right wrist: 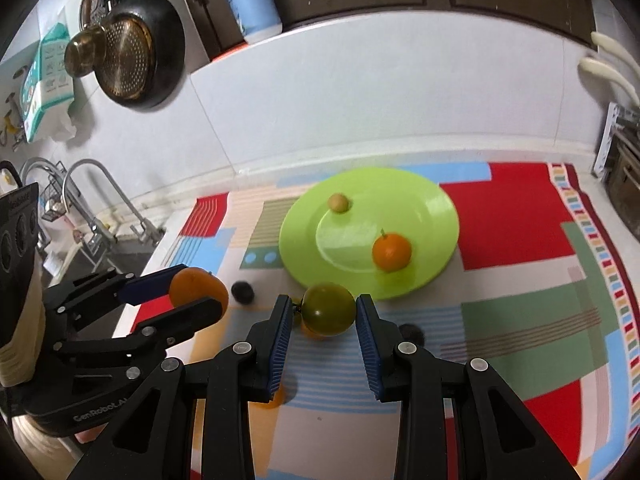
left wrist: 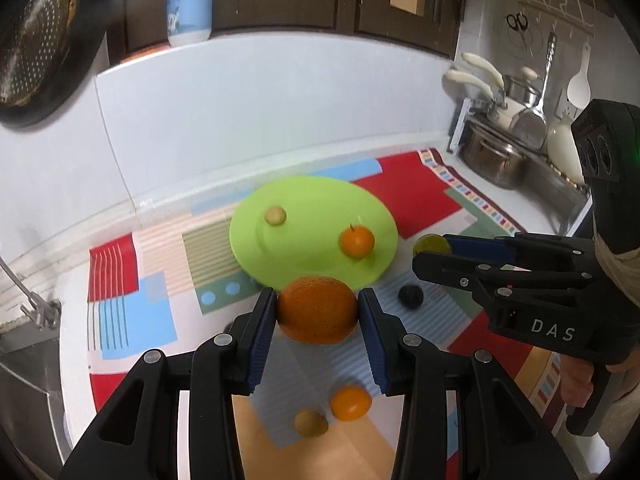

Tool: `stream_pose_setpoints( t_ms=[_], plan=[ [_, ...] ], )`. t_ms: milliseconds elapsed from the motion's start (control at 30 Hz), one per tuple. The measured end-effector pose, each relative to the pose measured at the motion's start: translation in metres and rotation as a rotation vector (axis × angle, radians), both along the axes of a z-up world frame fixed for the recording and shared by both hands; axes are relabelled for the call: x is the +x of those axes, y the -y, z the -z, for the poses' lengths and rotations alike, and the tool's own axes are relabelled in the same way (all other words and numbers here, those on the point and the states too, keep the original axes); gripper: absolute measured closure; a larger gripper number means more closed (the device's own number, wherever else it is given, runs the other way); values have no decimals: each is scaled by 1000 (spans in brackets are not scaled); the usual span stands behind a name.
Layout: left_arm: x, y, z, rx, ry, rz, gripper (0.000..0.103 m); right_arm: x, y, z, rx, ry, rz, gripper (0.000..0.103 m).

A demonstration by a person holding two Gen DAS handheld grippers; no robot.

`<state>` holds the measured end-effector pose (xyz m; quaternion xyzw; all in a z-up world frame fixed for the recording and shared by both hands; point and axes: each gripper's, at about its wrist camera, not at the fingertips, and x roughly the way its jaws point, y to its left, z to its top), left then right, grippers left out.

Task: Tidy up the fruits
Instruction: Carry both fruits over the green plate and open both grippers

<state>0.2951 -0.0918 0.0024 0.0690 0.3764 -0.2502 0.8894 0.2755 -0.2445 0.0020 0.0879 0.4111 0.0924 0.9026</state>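
A bright cloth with red, blue, green and striped patches covers the kitchen counter, and a lime green plate sits on it. Behind the plate is a white wall, with dark cupboards higher up and a blue and white bottle on the ledge. A black pan hangs up and to the left of the plate. Pots stand far to the right of it.

On the plate are a small orange with a little stem and a small tan fruit. The left gripper squeezes a big orange just in front of the plate (its skin looks bumpy). The right gripper squeezes a round green fruit by the plate's front edge. More small fruits lie on the cloth near the plate: a dark one, another orange one and another tan one.

One gripper says "DAS", the other "GenRobot.AI".
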Motion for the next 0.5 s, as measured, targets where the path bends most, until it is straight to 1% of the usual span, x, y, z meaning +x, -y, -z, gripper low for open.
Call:
stream_pose_setpoints(
  t_ms=[100,233,367,500],
  plan=[
    [6,3,-7,-1,19,-6,62,6,5,-8,-8,19,1,69],
    [18,8,-14,-8,24,-12,62,17,10,-16,-14,35,4,69],
    [33,13,-14,-2,15,-23,62,29,14,-22,-39,52,-1,69],
    [46,17,-13,7,7,-29,62,46,17,-21,-59,50,-12,69]
  ],
)
